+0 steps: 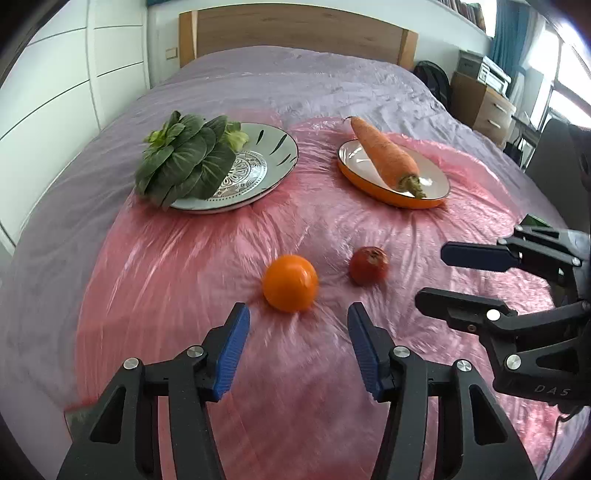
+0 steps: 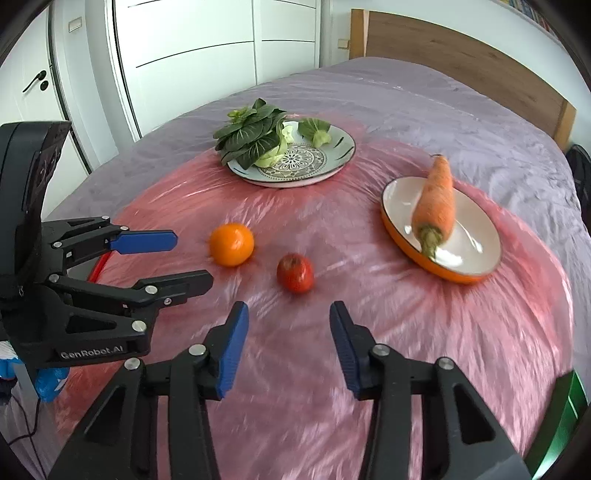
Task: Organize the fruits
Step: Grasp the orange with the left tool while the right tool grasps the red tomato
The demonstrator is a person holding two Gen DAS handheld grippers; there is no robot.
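Readable text first: "GenRobot.AI" is printed on the black body of the left gripper (image 2: 184,258) as seen from the right wrist cam, and "DAS" shows on the black body of the right gripper (image 1: 432,275) in the left wrist cam, rest of that word cut off by the frame edge. Both grippers have blue ribbed pads w/ jaws apart and nothing between them; neither touches any fruit. The round smooth orange fruit (image 1: 290,283) sits on the crinkly pink plastic sheet (image 1: 184,266) spread over the purple bedspread (image 1: 295,77), just ahead of the left gripper's fingertips. The small dark-red round fruit (image 2: 295,273) lies beside it, right in front of the right gripper; can't tell if it's an apple or a tomato, bit blurry. Further back, a big orange carrot (image 1: 386,157) lies across the shallow orange-rimmed white dish (image 1: 417,201), tip poking past the rim. To its left the dark green leafy bok choy (image 1: 184,158) covers part of the white patterned plate w/ mandala centre (image 1: 266,166), leaves hanging off the edge. Wooden headboard (image 1: 295,33) behind. Far right, bits of shelving and a drawer unit, too distorted to read anything. Something blue at the lower left of the right wrist cam, cut off.
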